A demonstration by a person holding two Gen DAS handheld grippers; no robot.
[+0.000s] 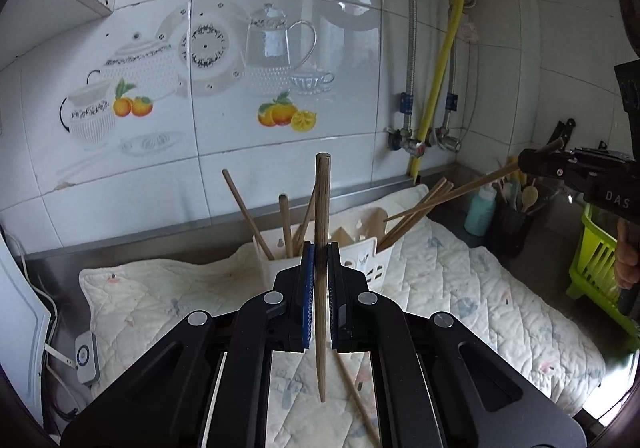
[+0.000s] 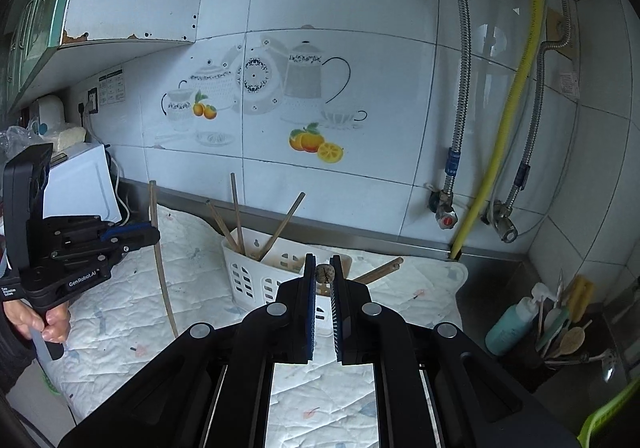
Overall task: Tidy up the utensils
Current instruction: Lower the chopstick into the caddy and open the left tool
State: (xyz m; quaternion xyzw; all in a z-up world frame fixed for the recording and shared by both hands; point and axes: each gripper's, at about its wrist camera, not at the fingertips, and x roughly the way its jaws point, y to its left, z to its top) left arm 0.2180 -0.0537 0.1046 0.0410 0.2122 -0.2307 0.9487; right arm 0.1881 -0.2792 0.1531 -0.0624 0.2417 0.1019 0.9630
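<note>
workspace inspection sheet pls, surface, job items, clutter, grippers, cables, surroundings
surface: quilted cloth spread over the steel counter
job's things: white utensil caddy holding several chopsticks; one loose chopstick on the cloth
clutter: teal bottle, black pot of spoons, green rack
grippers: left gripper shut on upright chopstick; right gripper shut on a chopstick, end-on
cables: white cord at left
surroundings: tiled wall, yellow hose

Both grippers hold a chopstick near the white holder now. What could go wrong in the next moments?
1. The left gripper pinches its chopstick upright at mid-length; it may pivot or slip when lowered.
2. The holder looks light and already carries leaning chopsticks; a push from a new one could tip it on the soft quilt.
3. The right gripper grips only the end of its chopstick, so the aim may wander.
</note>
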